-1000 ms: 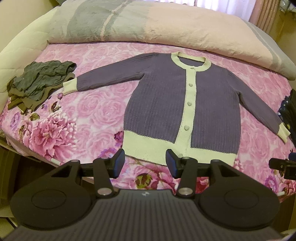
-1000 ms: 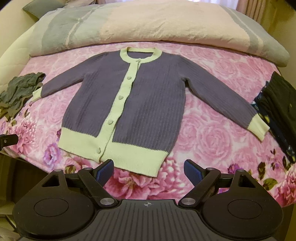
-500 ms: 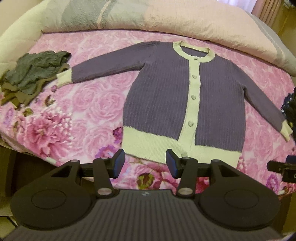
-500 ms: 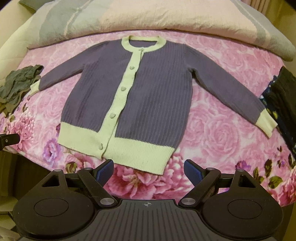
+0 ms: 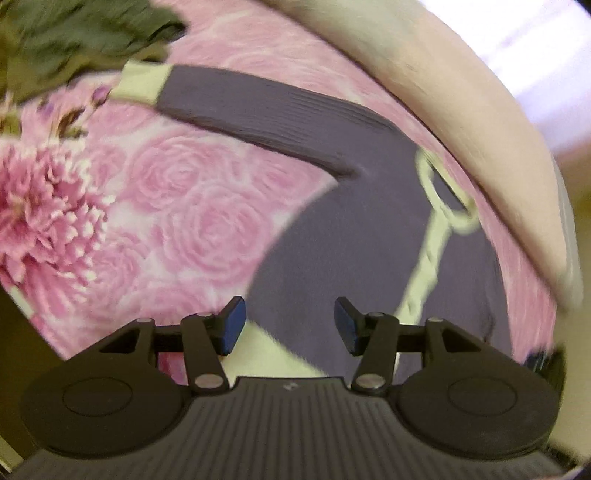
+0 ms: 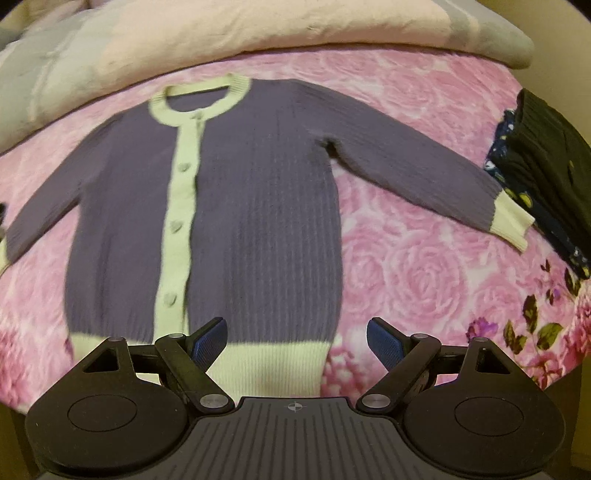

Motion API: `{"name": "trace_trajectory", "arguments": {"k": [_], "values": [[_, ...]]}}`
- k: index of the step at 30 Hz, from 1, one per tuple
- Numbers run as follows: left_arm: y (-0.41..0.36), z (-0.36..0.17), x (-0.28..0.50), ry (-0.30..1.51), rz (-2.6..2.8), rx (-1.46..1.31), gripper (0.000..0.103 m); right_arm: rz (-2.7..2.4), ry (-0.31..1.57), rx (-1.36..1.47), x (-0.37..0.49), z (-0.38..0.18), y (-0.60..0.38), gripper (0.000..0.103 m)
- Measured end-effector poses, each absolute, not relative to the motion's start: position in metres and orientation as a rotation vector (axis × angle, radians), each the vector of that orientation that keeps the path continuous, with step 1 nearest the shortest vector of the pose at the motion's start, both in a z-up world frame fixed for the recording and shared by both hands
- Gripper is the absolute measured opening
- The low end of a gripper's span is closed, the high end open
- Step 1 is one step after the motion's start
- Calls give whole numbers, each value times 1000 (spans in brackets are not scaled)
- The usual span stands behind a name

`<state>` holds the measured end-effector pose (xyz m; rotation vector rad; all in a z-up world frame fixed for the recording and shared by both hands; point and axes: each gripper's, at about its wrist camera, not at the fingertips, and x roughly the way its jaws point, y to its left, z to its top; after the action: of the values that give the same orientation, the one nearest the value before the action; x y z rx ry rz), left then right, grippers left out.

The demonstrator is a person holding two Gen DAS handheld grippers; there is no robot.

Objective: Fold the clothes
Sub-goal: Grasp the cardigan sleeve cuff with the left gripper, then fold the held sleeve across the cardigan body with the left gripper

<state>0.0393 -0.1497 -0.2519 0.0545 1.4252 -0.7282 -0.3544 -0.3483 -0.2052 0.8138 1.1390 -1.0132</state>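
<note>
Cardigan [image 6: 258, 206]: purple ribbed knit with pale yellow-green collar, button band, hem and cuffs; spread flat, front up, buttoned, on the bedspread.
Sleeves: both stretched out sideways; one cuff [image 6: 511, 223] lying just beside the dark clothes pile, the other cuff [image 5: 142, 83] close to the green garment.
Bedspread [image 6: 417, 266]: pink, printed with large roses and leaves.
Left gripper [image 5: 286, 325]: fingers parted, holding nothing; low over the cardigan's lower corner, hem band visible between the blue pads [image 5: 232, 325]. Strongly blurred and tilted view.
Right gripper [image 6: 295, 341]: spread wide, nothing between the fingers; poised over the hem, at the corner opposite the left gripper.
Green garment [image 5: 85, 33]: crumpled olive-green cloth at the bed's edge, blurred.
Dark clothes pile [image 6: 546, 158]: black ribbed fabric stacked on a navy patterned piece.
Duvet [image 6: 258, 40]: pale pink and grey, bunched along the far side beyond the collar.
</note>
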Motion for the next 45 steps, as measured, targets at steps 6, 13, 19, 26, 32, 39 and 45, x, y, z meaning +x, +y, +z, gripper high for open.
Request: {"name": "trace_trajectory", "arguments": {"k": [6,13,19,26,32,39,45], "values": [[-149,-327,131,1450,-571,-283,48,-1096,1109,799,-324,-241,-365,85],[-148,-395,198,1395,-396,-620,48,-1176,1198,810,-315,-305,-380,85],[-155,-426,216,1292,-337,-739,48,-1179,1244,839,-320,-337,-382,85],[-183,-420,226,1217,-327,-648,11,-1160,1233,849,-334,-352,-392,85],[-234,-337,184,969,-577,-431,10,-1174,1179,847,-363,-347,-413,85],[-350,-241,12,632,-1210,-83,10,-1273,1093,878,-415,-332,-445,85],[-412,-292,-137,795,-1547,340,33,-1297,1005,898,-432,-322,-469,85]]}}
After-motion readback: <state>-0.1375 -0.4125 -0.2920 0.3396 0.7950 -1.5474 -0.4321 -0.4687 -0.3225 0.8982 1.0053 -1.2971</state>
